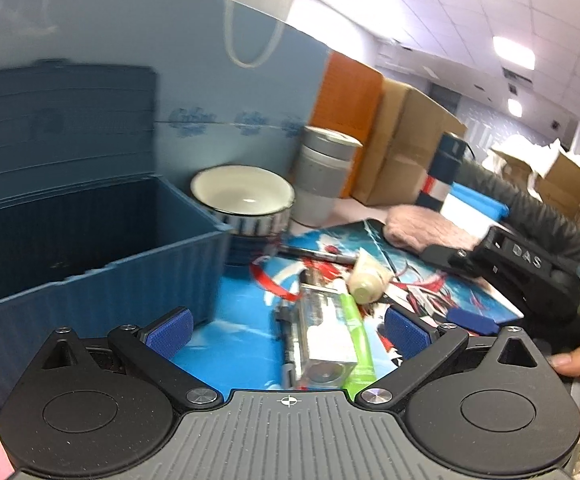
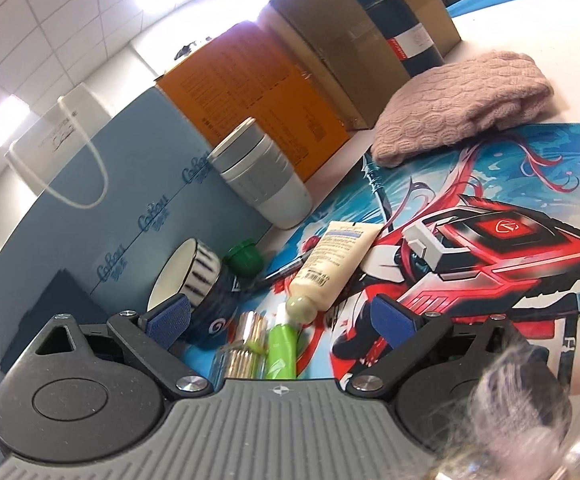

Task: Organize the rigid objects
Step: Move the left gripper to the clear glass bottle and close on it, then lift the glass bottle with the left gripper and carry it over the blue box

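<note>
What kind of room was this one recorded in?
Probably an office or storeroom used as a workspace: a grid ceiling with panel lights, stacked cardboard boxes along the back, and a table covered by a printed desk mat strewn with small items.

The left gripper (image 1: 286,330) hung with its jaws wide apart above a clear box (image 1: 321,344) and a green tube (image 1: 357,336) on the printed mat (image 1: 242,328). An open blue bin (image 1: 90,248) stood left, a bowl (image 1: 244,200) just behind it. The right gripper (image 1: 529,276) entered from the right.
</note>
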{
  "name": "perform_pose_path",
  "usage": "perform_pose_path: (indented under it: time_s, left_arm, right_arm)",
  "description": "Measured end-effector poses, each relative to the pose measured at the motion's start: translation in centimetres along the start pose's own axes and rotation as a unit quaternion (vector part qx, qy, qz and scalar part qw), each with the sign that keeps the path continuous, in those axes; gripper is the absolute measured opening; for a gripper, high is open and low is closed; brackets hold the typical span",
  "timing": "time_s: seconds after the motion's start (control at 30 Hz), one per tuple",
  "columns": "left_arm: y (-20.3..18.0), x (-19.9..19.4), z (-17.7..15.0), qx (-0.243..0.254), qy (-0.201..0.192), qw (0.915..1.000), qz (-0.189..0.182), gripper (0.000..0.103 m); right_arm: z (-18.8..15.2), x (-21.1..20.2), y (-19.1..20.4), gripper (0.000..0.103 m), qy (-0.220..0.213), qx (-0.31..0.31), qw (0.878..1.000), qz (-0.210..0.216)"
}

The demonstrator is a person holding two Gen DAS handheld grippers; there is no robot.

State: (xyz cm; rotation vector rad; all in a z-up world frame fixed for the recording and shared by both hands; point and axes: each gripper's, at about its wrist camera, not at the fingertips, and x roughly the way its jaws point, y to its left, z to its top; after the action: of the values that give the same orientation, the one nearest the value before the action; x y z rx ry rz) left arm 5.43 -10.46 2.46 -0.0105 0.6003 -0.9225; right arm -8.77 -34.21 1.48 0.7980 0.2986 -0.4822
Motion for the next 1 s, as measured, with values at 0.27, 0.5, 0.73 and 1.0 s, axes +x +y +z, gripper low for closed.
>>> perform_pose_path:
  time_s: [0.27,0.5,0.73,1.0]
  left_arm:
    - [-2.7,3.8,0.0,0.031,0.029,0.9990,0.016,0.088]
    - [-3.2,7.3,-0.2,0.022,0.086,0.9959,0.017,0.038]
    - [-4.1,9.3,-0.1,0.041,0.115,0.9918,0.038,0.039]
    - [-2.7,11.0,0.4,-0.016,0.124,0.9917,0.030,0.043]
  right_arm:
    - [-0.8,1.5,-2.1,0.098,-0.024,0.026,0.999,0.036]
    - [-1.2,1.5,-2.9,0.098,-0.039,0.032,0.996,0.069]
    - [-1.3,1.7,-3.6,0.098,-0.029,0.051,0.996,0.073]
    - [-1.4,1.7,-4.2,0.098,-0.022,0.068,0.995,0.075]
